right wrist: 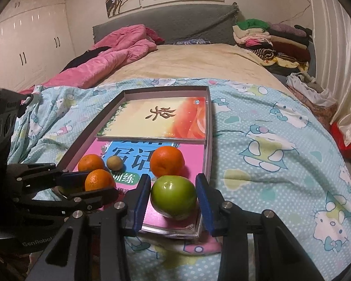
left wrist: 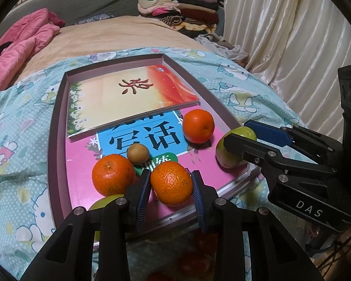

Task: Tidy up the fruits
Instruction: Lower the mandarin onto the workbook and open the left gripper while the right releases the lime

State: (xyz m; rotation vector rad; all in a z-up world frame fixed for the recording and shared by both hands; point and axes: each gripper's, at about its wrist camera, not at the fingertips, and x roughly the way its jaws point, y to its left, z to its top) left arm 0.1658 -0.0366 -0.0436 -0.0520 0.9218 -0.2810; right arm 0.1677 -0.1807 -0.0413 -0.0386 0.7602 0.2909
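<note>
Both tongs are down on fruit at the near end of the shallow box (left wrist: 58, 126). My left gripper (left wrist: 172, 187) has its blue pads (left wrist: 144, 196) against the sides of a mandarin (left wrist: 171, 182), and I read it as clamped on it. My right gripper (right wrist: 174, 196) brackets a green apple-like fruit (right wrist: 173, 196); its left pad looks to be touching, but a sliver of gap shows at the right pad, so I'd call those jaws not fully closed on it.

I judge the mandarin light, with loose, soft, pebbly skin that dents if squeezed hard; holding it across its widest middle, as now, seems right. I expect the green fruit to be firmer, heavier and smooth-skinned, so likelier to slip or roll. I would take it at its widest girth, low enough that it cannot squirt upward.

Both fruits rest on a pink book (right wrist: 189, 154) lying in the box. A second mandarin (left wrist: 113, 175) sits just beside the left tongs, a small brown fruit (left wrist: 138, 153) behind it, a third mandarin (left wrist: 198, 125) farther back. Another green fruit (left wrist: 105, 202) peeks out beneath the left finger. The box lies on a cartoon-cat bedspread (right wrist: 280, 140).
</note>
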